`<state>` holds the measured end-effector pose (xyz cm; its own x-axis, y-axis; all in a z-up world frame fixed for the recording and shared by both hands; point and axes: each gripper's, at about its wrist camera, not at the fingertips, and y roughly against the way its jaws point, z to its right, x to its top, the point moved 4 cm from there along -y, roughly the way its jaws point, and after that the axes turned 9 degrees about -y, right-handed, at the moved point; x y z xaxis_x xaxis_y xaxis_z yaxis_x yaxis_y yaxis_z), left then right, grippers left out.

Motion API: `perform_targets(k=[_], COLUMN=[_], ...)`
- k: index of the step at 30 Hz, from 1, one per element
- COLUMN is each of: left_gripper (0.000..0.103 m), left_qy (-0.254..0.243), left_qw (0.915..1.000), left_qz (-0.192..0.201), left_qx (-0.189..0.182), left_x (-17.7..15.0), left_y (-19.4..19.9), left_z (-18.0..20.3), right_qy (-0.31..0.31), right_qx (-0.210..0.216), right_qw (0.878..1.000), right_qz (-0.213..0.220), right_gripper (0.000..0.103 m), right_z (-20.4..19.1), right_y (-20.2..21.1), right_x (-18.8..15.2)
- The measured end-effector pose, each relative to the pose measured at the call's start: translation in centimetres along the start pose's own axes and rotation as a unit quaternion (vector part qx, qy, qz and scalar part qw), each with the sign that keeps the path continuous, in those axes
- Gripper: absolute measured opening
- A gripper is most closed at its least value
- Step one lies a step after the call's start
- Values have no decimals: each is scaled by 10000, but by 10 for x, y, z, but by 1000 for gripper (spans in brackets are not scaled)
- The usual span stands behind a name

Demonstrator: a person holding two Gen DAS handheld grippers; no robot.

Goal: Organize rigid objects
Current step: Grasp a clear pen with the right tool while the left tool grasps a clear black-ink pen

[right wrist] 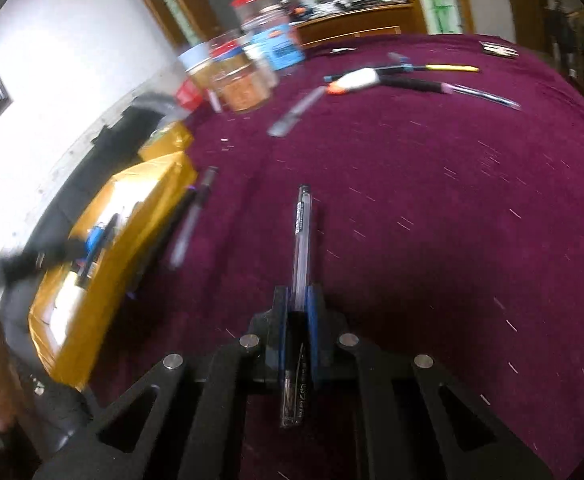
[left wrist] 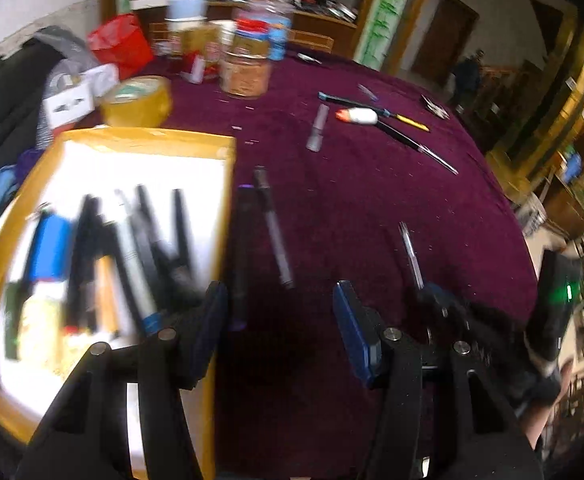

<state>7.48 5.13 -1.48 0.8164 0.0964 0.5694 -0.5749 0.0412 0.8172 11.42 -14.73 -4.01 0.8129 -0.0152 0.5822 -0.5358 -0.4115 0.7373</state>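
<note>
Two grippers work over a maroon tablecloth (right wrist: 432, 208). Low centre in the right wrist view, the right gripper (right wrist: 298, 300) is clamped on a clear pen (right wrist: 302, 240), gripped mid-barrel: likely light, stiff, slippery plastic. The left gripper (left wrist: 279, 308) stands apart, empty, beside a yellow-rimmed box (left wrist: 151, 138) of pens at left. Further up, two pens (left wrist: 271, 224) lie near the box; more lie scattered upper right.

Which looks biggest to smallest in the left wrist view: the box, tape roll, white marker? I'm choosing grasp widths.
1. box, by far.
2. tape roll.
3. white marker.
The box sits nearest the camera, so its lead is exaggerated.
</note>
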Motion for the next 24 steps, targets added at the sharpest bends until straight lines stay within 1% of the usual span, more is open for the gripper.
perform_targets(k=[1,2,4,5,6,8,10,11,12,13,15,17,18,19,20,21,23,24], left_gripper=[53,53,53,53,53,53,47,46,40,32,30,25,21,8,5,5,5,5], left_qy=[-60,-130,-214,-196,-152,79,275,373,412,361,251,153,56,0,-14,10,-73,-153], left_qw=[10000,9998,9993,9989,9983,9965,9948,9935,9927,9930,9930,9931,9926,9924,9925,9928,9924,9921], left_qz=[-71,-132,-319,-430,-568,-835,-982,-1073,-1133,-1121,-1150,-1133,-1141,-1123,-1132,-1156,-1206,-1240], left_qx=[6,3,5,27,-38,-49,-11,45,38,63,93,279,408,493,466,321,237,72], left_x=[5,11,23,28,33,40,42,43,42,42,43,42,42,41,39,33,22,11], left_y=[-7,-14,-34,-45,-56,-77,-89,-96,-100,-101,-105,-106,-107,-107,-108,-105,-97,-90], left_z=[4,6,10,9,8,0,-9,-14,-16,-15,-12,-9,-7,-8,-8,-6,0,8], right_qy=[-101,-217,-249,-262,-254,-226,-256,-266,-281,-288,-275,-259,-247,-242,-245,-263,-287,-290], right_qx=[9,121,169,240,296,341,399,405,407,409,427,429,423,416,411,411,414,420], right_qw=[9999,9997,9995,9994,9992,9992,9989,9988,9988,9987,9987,9987,9988,9988,9989,9988,9987,9987], right_qz=[-12,-29,38,17,-15,-5,-26,-9,11,14,20,13,9,11,16,20,20,7], right_gripper=[8,8,8,8,8,8,8,8,8,8,8,8,8,8,8,8,8,8], right_z=[6,9,12,11,11,10,9,10,11,11,11,11,10,9,10,11,12,12], right_y=[1,2,3,1,0,0,-2,-2,-1,0,0,0,-1,-1,0,0,0,0], right_x=[-4,-5,-1,0,0,0,0,0,-1,-1,-3,-3,-3,-3,-3,-3,-3,-3])
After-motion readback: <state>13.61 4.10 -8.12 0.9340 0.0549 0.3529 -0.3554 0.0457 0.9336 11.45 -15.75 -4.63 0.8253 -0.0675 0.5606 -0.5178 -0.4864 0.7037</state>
